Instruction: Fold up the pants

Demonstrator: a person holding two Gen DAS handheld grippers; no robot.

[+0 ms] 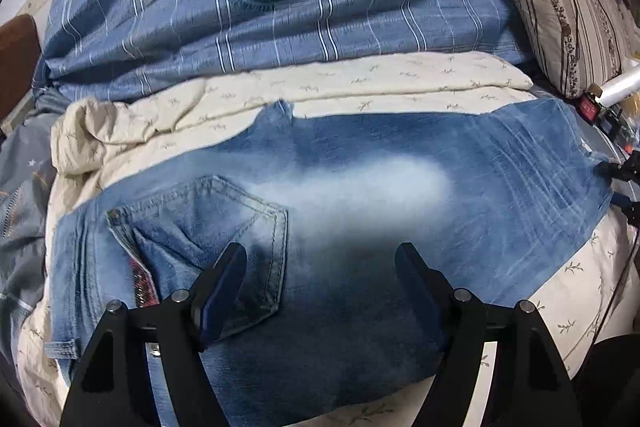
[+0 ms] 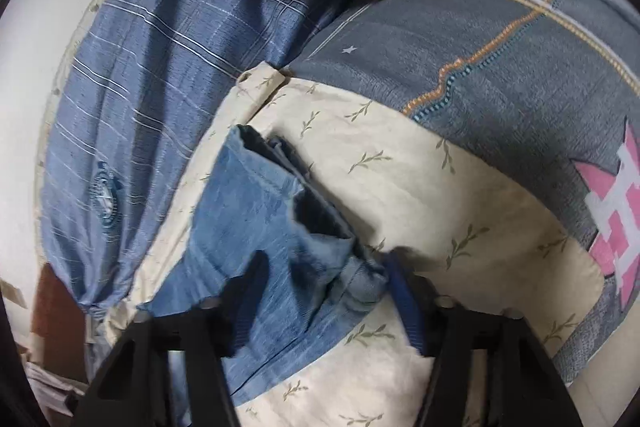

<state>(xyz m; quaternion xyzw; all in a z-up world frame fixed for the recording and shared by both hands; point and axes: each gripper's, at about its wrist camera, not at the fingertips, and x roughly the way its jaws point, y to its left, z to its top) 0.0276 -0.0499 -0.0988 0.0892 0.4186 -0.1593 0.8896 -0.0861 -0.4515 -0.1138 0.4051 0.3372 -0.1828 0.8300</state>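
On the cream quilt [image 1: 400,75], at the bed's centre — jeans [image 1: 360,167], one pair, already doubled leg on leg, and I am seeing them lying flat with the long axis running from nine o'clock (waistband and back pocket [image 1: 224,227]) to three o'clock (leg hems) in the left wrist view.

Left gripper [image 1: 320,267]: I am hovering it over the seat end, fingers standing well apart and pinching nothing; denim is lying under and between them, the pocket toward nine o'clock of the tips.

Right gripper [image 2: 328,275]: I am working it at the hem end. Its fingers are partly drawn together around the bunched cuff [image 2: 360,283], the cloth lying from the tips toward eleven o'clock; whether the pads are actually biting I cannot tell, the picture being smeared there.

The relation that matters, as I am judging it: the right hand is nearer the hems and would be carrying them along the long axis toward the waistband, with the left steadying that end.

View differences — the left view alone is giving the full length and the pocket; the right view alone is showing the open leg mouths and layered hems.
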